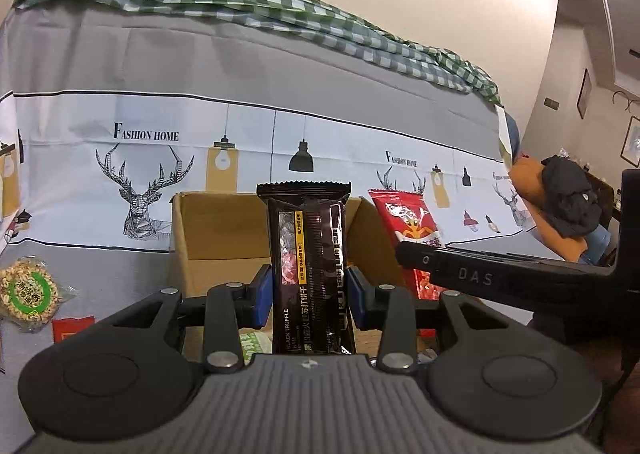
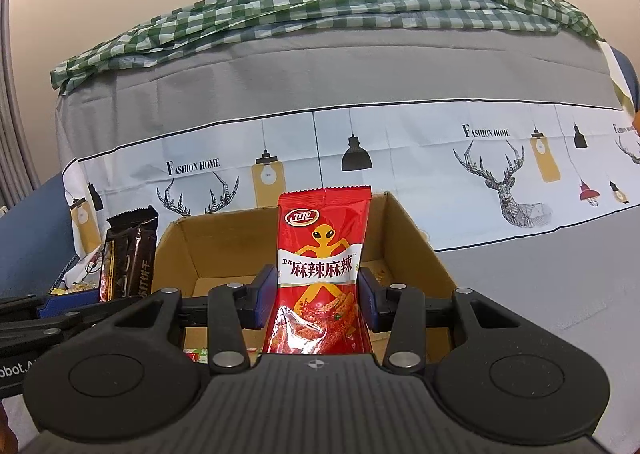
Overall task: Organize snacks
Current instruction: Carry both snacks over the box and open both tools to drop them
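Left gripper (image 1: 309, 292) is clamped on a dark cracker pack (image 1: 308, 270), right gripper (image 2: 318, 296) is gripping a red spicy snack bag (image 2: 320, 274), both held upright over the open cardboard box (image 2: 208, 250). A round puffed-grain cake (image 1: 30, 296) lies off left on the grey tablecloth (image 1: 100, 266), with the right gripper's arm crossing just right of the box

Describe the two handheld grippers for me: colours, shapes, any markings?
Both the left gripper and right gripper are matte black with ribbed grey-black bodies, round side discs, silver pivot rivets and blue finger pads. From the left wrist view, the right one's arm reads "DAS".
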